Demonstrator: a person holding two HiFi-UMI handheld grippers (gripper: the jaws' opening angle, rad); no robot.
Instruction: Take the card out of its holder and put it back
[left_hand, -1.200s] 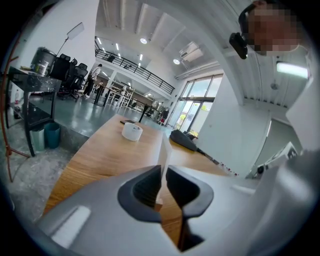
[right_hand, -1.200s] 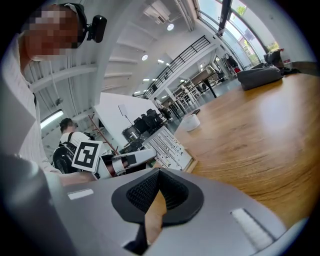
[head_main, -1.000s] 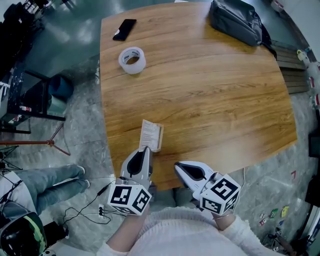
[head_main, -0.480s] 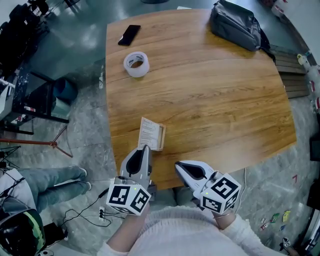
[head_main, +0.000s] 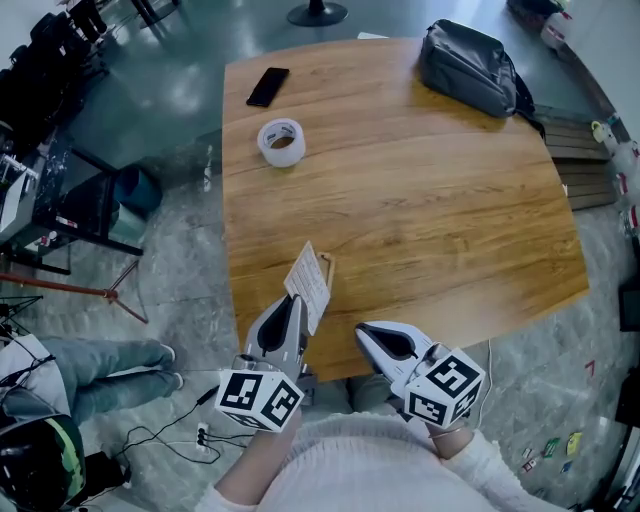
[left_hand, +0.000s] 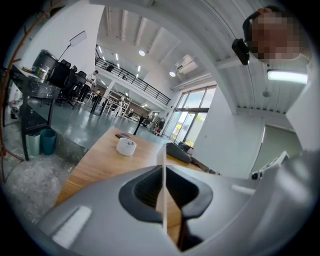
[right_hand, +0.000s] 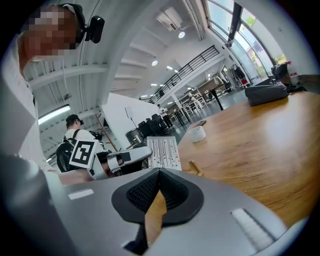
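- A rounded wooden table (head_main: 420, 200) stands in a large open hall with a grey floor. A tape roll (head_main: 281, 142), a dark phone (head_main: 268, 87) and a grey bag (head_main: 470, 65) lie at its far side.
- The left gripper (head_main: 292, 300) is at the near edge, its jaws closing on the white printed card (head_main: 308, 282). The card stands edge-on between them and tilts up off the table.
- The small wooden holder (head_main: 327, 264) lies just beside the card and looks empty.
- The right gripper (head_main: 364, 336) hovers nearby, clenched on nothing.
- Judged step: the card is being taken out. The next move calls for lining its lower edge over the slot and lowering it straight in.
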